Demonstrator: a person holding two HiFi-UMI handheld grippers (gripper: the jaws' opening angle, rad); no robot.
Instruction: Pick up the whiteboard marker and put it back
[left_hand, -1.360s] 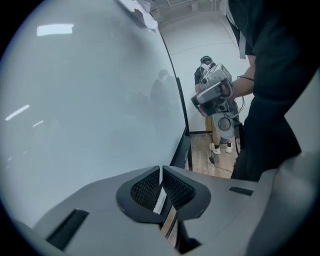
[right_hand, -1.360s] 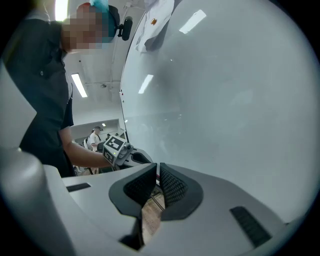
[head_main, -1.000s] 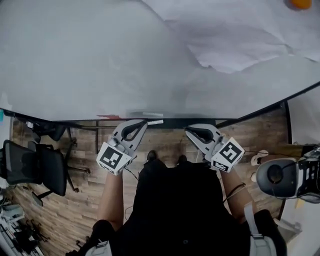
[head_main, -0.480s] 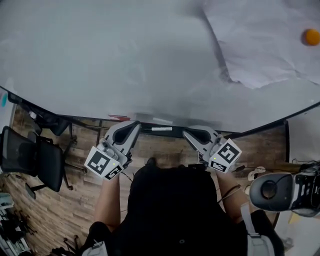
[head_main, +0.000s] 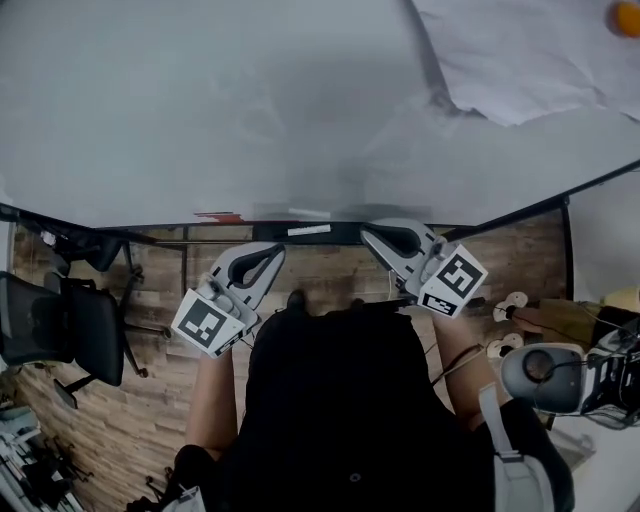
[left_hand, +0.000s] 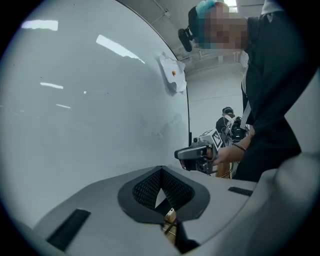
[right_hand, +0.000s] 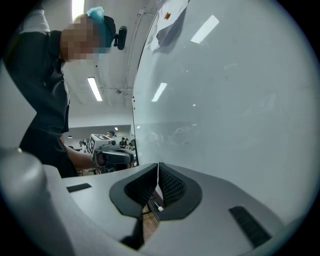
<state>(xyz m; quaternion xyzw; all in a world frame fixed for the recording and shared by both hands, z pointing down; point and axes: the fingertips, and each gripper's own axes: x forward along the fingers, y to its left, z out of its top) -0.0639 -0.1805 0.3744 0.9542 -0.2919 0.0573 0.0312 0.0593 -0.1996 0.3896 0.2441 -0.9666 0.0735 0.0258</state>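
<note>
Two grippers: left gripper (head_main: 274, 250) at 9 o'clock of head-view centre, right gripper (head_main: 372, 234) at 3 o'clock, tips angled toward each other.
Jaws: both clenched, pads together, nothing between them.
Whiteboard marker (head_main: 308, 231): probably the pale stick on the ledge (head_main: 260, 232) under the board, at 12 o'clock between the two tips. Too small to confirm. Neither gripper touches it.
Red bit (head_main: 218, 216): same ledge, 10 o'clock from the left tip. Can't tell what it is.
Whiteboard (head_main: 200, 100): fills the upper half, 12 o'clock.
Paper sheet (head_main: 540, 50): on the board at 1 o'clock, orange round thing (head_main: 628, 18) by its far corner at 2 o'clock.
In the way: the ledge's dark bar runs straight across, just ahead of both tips.
Office chair (head_main: 60, 325): 8 o'clock, on the wooden floor (head_main: 120, 400).
Grey lens unit (head_main: 545, 375): 4 o'clock, near the right forearm.
</note>
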